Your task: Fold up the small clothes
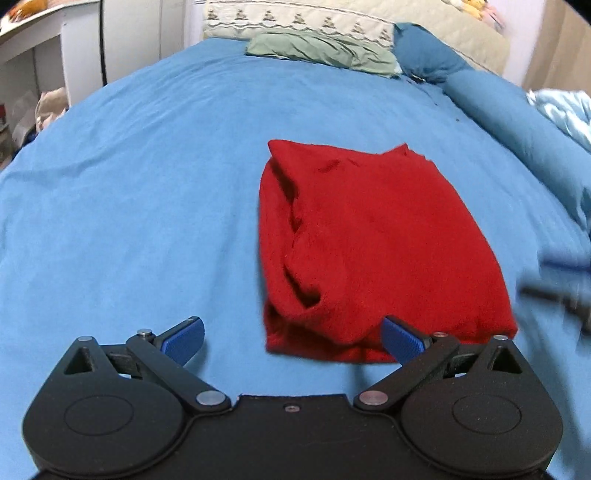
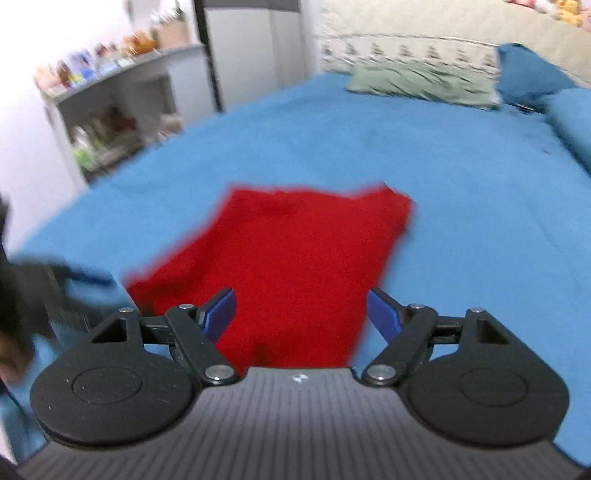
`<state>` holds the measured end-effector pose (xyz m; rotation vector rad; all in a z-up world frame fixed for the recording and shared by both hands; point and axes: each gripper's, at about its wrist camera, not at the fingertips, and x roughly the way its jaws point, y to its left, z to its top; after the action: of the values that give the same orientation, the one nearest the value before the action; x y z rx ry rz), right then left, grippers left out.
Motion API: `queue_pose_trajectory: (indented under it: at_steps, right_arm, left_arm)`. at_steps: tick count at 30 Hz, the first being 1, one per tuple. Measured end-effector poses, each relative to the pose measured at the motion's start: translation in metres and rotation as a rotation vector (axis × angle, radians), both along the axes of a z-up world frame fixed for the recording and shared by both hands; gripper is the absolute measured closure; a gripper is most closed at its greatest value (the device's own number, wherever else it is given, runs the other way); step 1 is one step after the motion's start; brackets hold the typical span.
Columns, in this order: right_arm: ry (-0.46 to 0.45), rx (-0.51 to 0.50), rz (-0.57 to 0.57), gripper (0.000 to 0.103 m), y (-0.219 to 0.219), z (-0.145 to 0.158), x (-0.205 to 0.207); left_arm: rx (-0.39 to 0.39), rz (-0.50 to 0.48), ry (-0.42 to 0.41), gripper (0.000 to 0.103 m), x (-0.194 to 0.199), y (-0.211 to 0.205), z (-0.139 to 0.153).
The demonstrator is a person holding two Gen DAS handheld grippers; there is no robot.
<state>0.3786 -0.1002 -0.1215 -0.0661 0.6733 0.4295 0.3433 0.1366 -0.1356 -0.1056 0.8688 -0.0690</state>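
Observation:
A red garment [image 1: 373,251] lies folded into a rough rectangle on the blue bedsheet [image 1: 129,206]. My left gripper [image 1: 293,338] hovers at its near edge, open wide, with its right blue fingertip [image 1: 400,341] over the cloth's near corner and nothing pinched. In the right wrist view the same red garment [image 2: 291,258] is blurred and spreads ahead of my right gripper [image 2: 301,312], which stands open above its near edge, holding nothing. The other gripper [image 2: 44,295] shows as a dark blur at the left.
A green pillow [image 1: 321,51] and a patterned cream cushion [image 1: 295,18] lie at the head of the bed. A rolled blue blanket [image 1: 517,122] runs along the right side. A white shelf unit [image 2: 110,110] with small items stands to the left of the bed.

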Motion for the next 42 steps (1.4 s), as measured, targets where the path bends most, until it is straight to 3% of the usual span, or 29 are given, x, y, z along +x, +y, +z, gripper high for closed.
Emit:
queue_pose_trajectory:
  at_steps: [4, 8, 12, 21, 28, 30, 33, 35, 38, 39, 42]
  right_arm:
    - [0.007, -0.065, -0.061, 0.011, -0.01, -0.043, -0.03]
    - [0.006, -0.057, -0.107, 0.013, -0.004, -0.063, -0.025]
    - [0.012, -0.066, -0.126, 0.016, 0.003, -0.07, -0.017]
    - [-0.058, 0.026, -0.165, 0.016, 0.0, -0.06, -0.018]
    - [-0.045, -0.093, -0.14, 0.017, 0.014, -0.082, -0.01]
    - [-0.089, -0.109, -0.157, 0.048, 0.014, -0.076, -0.006]
    - [-0.131, -0.034, -0.236, 0.042, -0.006, -0.054, -0.002]
    - [-0.114, -0.056, -0.246, 0.038, -0.02, -0.056, -0.002]
    - [-0.042, -0.139, -0.162, 0.038, -0.026, -0.083, -0.007]
    - [-0.076, -0.153, -0.13, 0.038, -0.028, -0.087, -0.014]
    - [-0.061, -0.149, -0.098, 0.037, -0.031, -0.083, -0.014]
  left_arm:
    - [-0.012, 0.028, 0.005, 0.0, 0.01, 0.001, -0.002]
    - [-0.004, 0.039, 0.007, 0.0, 0.012, -0.003, -0.001]
    - [-0.01, 0.05, 0.003, 0.0, 0.014, -0.002, -0.003]
    - [-0.035, 0.064, 0.0, 0.0, 0.01, 0.006, -0.007]
    - [-0.042, 0.078, -0.008, 0.0, 0.01, 0.011, -0.008]
    - [-0.029, 0.084, -0.022, 0.0, 0.011, 0.012, -0.008]
    - [0.039, 0.107, -0.051, 0.0, 0.011, 0.018, -0.015]
    - [0.021, 0.1, -0.026, 0.0, 0.009, 0.025, -0.028]
    - [0.081, 0.07, -0.054, 0.0, -0.001, 0.023, -0.04]
    - [0.095, 0.068, -0.059, 0.0, -0.004, 0.021, -0.04]
    - [0.069, 0.084, -0.047, 0.0, -0.006, 0.025, -0.031]
